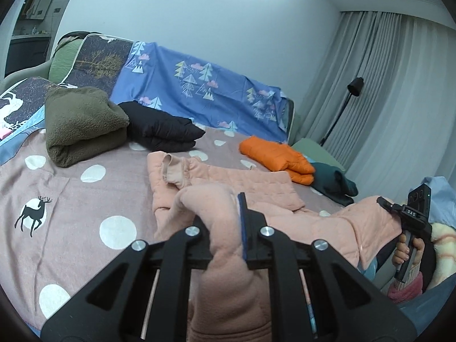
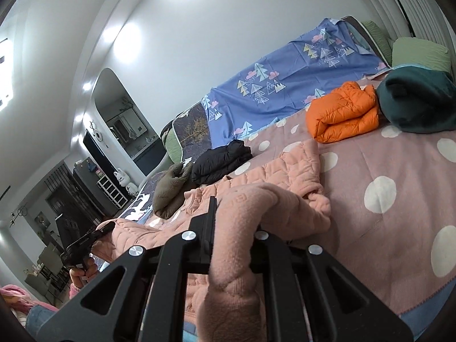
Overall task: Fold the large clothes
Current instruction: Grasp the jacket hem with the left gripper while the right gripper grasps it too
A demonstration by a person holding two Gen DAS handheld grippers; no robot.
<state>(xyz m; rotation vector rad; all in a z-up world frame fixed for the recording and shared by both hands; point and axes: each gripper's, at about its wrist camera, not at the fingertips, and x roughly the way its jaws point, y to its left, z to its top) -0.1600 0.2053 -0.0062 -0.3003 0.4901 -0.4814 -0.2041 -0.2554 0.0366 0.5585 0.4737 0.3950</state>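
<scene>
While the left gripper (image 1: 228, 222) and the right gripper (image 2: 236, 222) are each clamping a near edge of the pink garment (image 1: 228, 188), lying mid-bed (image 1: 71, 193), a fold away toward the far side is seemingly coming next.

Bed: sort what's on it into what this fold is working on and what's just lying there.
In the job:
- pink garment, partly lifted off the bedspread
- left gripper, shut on it
- right gripper, shut on it

Lying about:
- folded olive fleece
- folded black jacket
- folded orange jacket
- dark teal garment
</scene>
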